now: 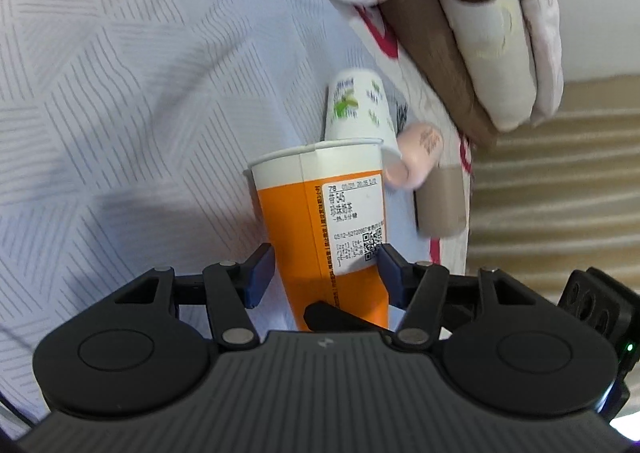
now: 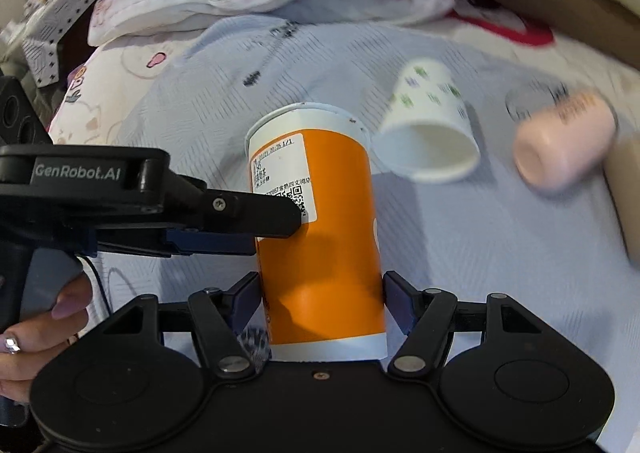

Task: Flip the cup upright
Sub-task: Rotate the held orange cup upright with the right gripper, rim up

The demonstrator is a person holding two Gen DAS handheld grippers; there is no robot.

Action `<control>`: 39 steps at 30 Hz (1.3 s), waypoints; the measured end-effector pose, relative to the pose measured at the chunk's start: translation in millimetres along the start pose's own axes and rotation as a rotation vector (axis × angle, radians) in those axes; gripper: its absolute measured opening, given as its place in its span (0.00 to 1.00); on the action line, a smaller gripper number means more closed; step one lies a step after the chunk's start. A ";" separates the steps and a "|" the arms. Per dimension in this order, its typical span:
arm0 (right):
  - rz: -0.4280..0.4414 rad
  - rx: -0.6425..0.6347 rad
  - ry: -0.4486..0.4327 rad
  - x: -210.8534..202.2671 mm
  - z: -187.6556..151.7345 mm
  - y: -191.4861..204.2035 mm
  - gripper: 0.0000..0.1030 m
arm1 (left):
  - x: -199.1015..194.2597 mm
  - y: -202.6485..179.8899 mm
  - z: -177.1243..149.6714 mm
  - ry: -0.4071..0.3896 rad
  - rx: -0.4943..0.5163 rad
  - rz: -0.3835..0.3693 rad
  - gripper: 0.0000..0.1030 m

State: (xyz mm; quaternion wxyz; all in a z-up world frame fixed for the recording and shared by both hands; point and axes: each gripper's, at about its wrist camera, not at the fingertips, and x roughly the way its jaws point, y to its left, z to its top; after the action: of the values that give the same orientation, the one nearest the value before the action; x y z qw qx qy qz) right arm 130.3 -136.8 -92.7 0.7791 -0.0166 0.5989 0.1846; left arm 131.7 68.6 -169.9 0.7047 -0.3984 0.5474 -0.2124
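I have the orange cup standing rim-up on the bed, with my left gripper pinched onto its labelled side and my right gripper sitting around its base, fingers just beside the wall; whether they actually press it I cannot tell. My worry is the soft quilted bedding: if I let go unevenly, the tall cup could tip on that yielding surface, and squeezing from two sides may crease the paper wall. Swinging either gripper away carelessly could also knock the white cup lying on its side just beyond, or set the pink bottle rolling. By my count: one orange cup, one white printed cup on its side, one pink bottle on its side, one brown cup near the bed edge, and two grippers.
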 end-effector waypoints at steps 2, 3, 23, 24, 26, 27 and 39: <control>0.011 0.035 0.022 -0.7 -5.4 -6.1 0.69 | 3.7 -4.2 -2.9 0.034 0.033 0.017 0.62; 0.022 0.062 0.039 0.2 -6.5 -9.5 0.69 | 5.4 -6.7 -4.6 0.046 0.047 0.030 0.64; 0.059 0.046 0.110 6.4 -10.4 -13.6 0.67 | 21.9 -20.9 -14.1 -0.001 0.204 0.045 0.60; 0.057 0.036 0.097 5.7 -11.7 -13.2 0.66 | 20.4 -22.9 -15.3 -0.006 0.220 0.052 0.60; 0.055 0.004 0.070 3.2 -16.0 -11.0 0.66 | 15.7 -26.9 -17.3 -0.018 0.250 0.058 0.59; 0.056 0.003 0.054 1.6 -18.1 -10.0 0.66 | 13.3 -30.1 -18.8 -0.026 0.269 0.063 0.59; -0.048 -0.153 -0.254 -23.6 -47.2 6.0 0.66 | -13.9 -75.3 -46.9 -0.173 0.565 0.109 0.57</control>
State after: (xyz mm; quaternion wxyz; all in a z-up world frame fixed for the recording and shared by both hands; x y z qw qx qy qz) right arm 79.6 -149.2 -82.7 0.8492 -0.0668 0.4793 0.2116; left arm 93.6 18.9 -105.6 0.8420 -0.1733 0.4250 -0.2836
